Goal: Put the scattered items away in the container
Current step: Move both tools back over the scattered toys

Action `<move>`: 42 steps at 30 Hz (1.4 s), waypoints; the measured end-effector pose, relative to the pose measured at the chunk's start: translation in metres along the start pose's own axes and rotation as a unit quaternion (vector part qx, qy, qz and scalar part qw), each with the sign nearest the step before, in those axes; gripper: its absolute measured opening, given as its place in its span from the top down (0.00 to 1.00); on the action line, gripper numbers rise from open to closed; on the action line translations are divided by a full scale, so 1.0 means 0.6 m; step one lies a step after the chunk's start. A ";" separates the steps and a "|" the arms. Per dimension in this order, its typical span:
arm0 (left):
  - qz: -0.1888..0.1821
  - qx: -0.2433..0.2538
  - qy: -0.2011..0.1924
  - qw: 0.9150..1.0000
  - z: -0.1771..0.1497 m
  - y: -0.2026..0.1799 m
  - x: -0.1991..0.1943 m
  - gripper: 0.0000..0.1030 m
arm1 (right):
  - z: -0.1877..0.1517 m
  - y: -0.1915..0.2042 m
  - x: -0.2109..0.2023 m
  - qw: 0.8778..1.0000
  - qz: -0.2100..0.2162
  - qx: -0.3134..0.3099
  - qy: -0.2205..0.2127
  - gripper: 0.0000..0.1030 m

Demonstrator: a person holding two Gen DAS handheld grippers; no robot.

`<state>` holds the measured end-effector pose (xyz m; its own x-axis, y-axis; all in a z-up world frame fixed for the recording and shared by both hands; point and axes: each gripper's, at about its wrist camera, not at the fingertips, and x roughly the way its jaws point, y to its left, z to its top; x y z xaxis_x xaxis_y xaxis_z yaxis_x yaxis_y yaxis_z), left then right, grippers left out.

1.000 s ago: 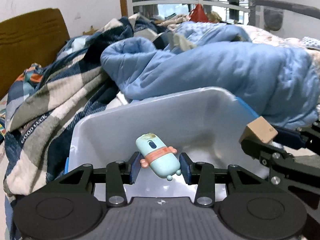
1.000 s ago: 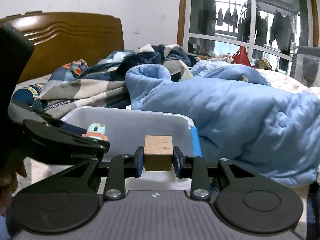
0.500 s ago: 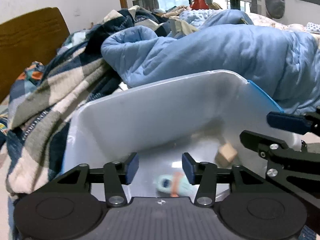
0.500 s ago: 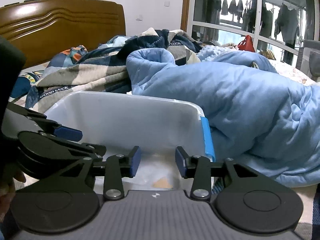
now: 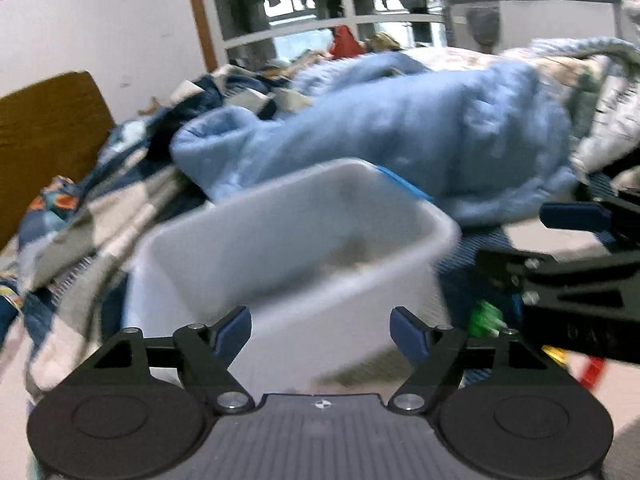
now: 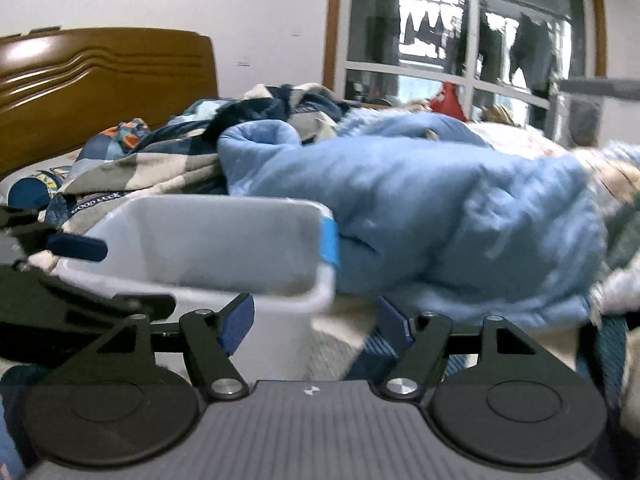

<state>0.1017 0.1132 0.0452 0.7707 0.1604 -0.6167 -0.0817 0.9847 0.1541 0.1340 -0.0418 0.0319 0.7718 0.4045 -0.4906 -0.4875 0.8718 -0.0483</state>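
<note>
Spreading apart with nothing between its blue pads, the left gripper [image 5: 321, 330] is opening in front of the near wall of the white plastic container [image 5: 296, 280], which sits on the bed. The right gripper [image 6: 316, 320] is opening too, empty, its left pad before the container's near right corner and its right pad over the bedsheet beside it. In the left wrist view a small green item [image 5: 485, 317] lies on the bed just right of the container, with red and yellow bits nearby, partly hidden behind the right gripper's black linkage. What lies inside the container is too blurred to name. Behind it, a light blue quilt [image 6: 440, 208] and a plaid blanket [image 6: 160, 168] are heaped, then a wooden headboard [image 6: 100, 80] and a window [image 6: 460, 48].
</note>
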 end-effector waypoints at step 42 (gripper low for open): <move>-0.106 0.042 0.070 0.991 -0.191 -0.113 0.054 0.22 | -0.196 -0.028 -0.001 0.991 -0.012 0.061 0.116 0.41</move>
<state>0.0600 0.0593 -0.0737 0.6688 -0.0349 -0.7426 0.1301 0.9890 0.0706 0.0939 -0.0890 -0.0694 0.6611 0.3205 -0.6784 -0.4064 0.9130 0.0353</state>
